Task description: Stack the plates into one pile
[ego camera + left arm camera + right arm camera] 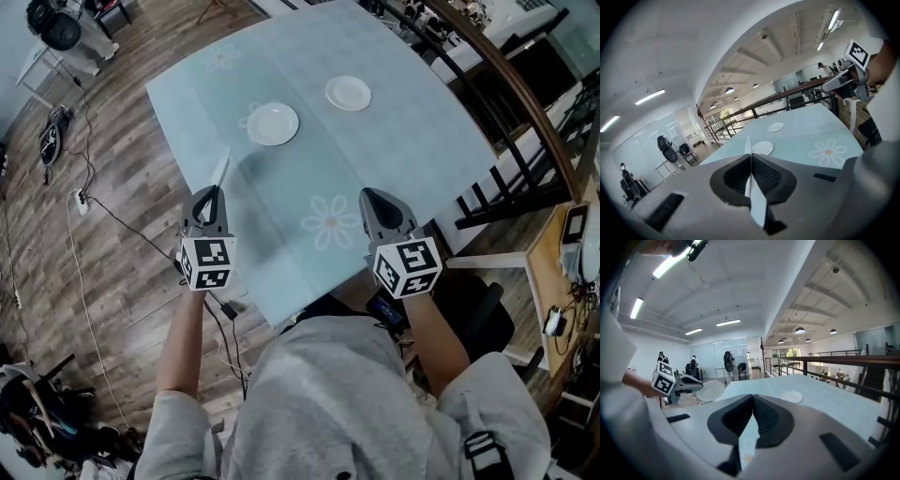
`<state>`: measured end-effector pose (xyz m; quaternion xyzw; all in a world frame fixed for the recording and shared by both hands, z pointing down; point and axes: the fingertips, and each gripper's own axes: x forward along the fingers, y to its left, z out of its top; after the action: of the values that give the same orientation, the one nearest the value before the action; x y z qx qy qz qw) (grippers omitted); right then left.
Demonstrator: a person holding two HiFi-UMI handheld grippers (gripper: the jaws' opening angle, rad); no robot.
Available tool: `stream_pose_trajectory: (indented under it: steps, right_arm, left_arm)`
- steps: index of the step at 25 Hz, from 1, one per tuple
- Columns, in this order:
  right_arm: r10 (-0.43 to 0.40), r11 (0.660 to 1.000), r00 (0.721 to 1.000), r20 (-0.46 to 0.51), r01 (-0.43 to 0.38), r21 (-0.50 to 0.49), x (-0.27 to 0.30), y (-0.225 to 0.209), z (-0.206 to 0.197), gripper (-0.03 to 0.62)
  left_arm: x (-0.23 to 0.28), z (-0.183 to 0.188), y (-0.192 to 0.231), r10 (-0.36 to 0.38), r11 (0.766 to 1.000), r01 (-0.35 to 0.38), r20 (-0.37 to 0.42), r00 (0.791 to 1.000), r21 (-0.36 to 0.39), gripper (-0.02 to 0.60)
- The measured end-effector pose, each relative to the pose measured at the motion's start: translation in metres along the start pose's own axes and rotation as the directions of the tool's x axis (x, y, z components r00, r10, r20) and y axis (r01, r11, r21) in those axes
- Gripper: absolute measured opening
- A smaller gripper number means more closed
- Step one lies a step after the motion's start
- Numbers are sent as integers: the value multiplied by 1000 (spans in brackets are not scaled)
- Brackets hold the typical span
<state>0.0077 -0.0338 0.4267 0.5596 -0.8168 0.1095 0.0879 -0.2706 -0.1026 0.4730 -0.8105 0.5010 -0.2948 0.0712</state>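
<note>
Bright, even light from ceiling strips (665,266); soft, faint shadows on the pale tabletop (403,141). The 2 gripper views bow heavily, with corners vignetted black and the near jaws slightly blurred.

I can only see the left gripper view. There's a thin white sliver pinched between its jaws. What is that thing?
Observer: It's a plate seen edge-on. The right gripper view shows its round face, with the left gripper clamped on its rim.
Operator: Is the other gripper carrying one too?
Observer: No. The right gripper has its jaws closed together with nothing between them.
</note>
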Motion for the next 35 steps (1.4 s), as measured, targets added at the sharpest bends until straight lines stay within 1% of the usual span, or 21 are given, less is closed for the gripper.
stream_pose_trajectory:
  steps: [3, 7, 12, 15, 19, 23, 27, 35]
  right_arm:
    - [-28, 999, 1000, 1, 28, -30, -15, -8, 4, 26]
    - [-41, 998, 999, -2, 40, -45, -27, -15, 2, 26]
    - [-35, 998, 999, 26, 36, -53, -22, -34, 5, 26]
    - [-40, 998, 999, 37, 42, -51, -17, -59, 7, 26]
    - [-26, 999, 999, 45, 27, -27, -8, -92, 9, 26]
    - [-30, 1000, 999, 44, 30, 4, 1, -129, 9, 26]
    - [-25, 1000, 998, 60, 24, 17, 14, -163, 15, 26]
    - [-14, 1000, 999, 35, 13, 27, 26, -220, 10, 26]
  left_arm:
    - [-8, 12, -14, -10, 1000, 10, 32, 999, 5, 25]
    - [-10, 23, -28, -22, 1000, 22, 48, 999, 5, 25]
    - [5, 45, -33, -10, 998, 6, 56, 998, 66, 25]
    - [27, 67, -39, -7, 996, 1, 64, 998, 89, 25]
    - [60, 94, -48, -1, 991, -6, 55, 998, 132, 25]
    - [95, 118, -67, -18, 987, 11, 44, 999, 159, 25]
    - [131, 146, -83, -21, 980, 11, 48, 999, 200, 25]
    - [194, 176, -122, -29, 971, 22, 27, 999, 237, 25]
